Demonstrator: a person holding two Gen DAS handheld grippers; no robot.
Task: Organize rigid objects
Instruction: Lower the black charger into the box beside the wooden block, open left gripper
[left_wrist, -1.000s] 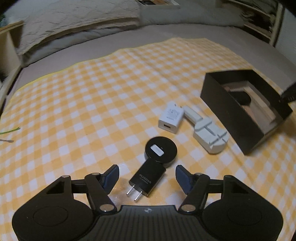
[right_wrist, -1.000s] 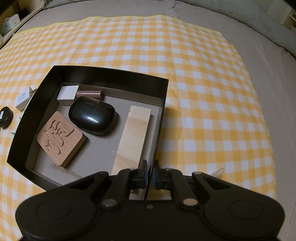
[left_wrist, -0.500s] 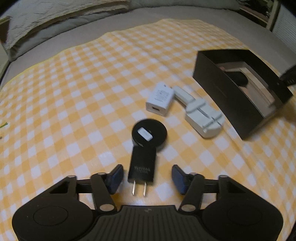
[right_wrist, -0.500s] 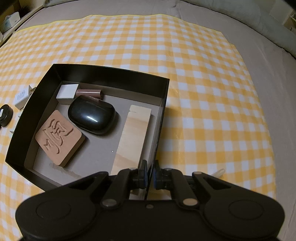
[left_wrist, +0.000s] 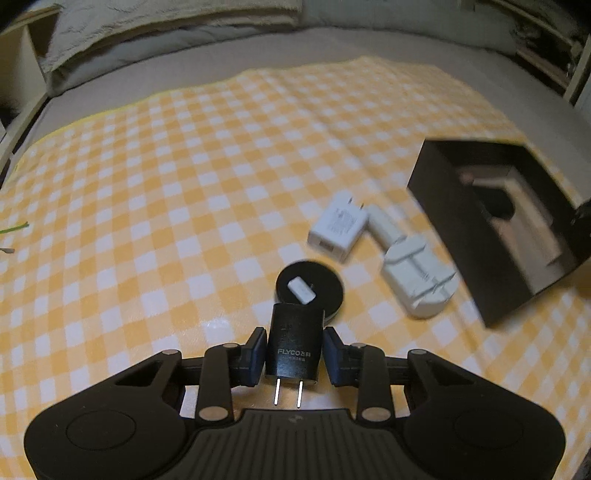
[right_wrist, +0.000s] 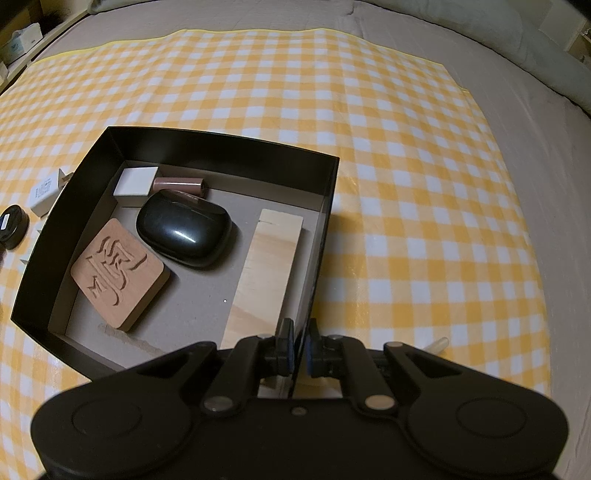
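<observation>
The left gripper (left_wrist: 294, 356) is clamped on the black charger (left_wrist: 294, 345), prongs toward the camera, just beside the round black puck (left_wrist: 309, 287). The right gripper (right_wrist: 298, 347) pinches the near right wall of the black box (right_wrist: 225, 146), steadying it. 5 items already lie inside: a carved wooden tile (right_wrist: 118, 273), a black case (right_wrist: 184, 232), a wooden block (right_wrist: 267, 273), a white cube (right_wrist: 135, 181) and a brown tube (right_wrist: 179, 183). By my count 4 remain outside: charger, puck, white adapter (left_wrist: 340, 227), white clamp tool (left_wrist: 415, 275). The box floor has bare room in the middle; the checked cloth (left_wrist: 147, 184) to the left lies open.
</observation>
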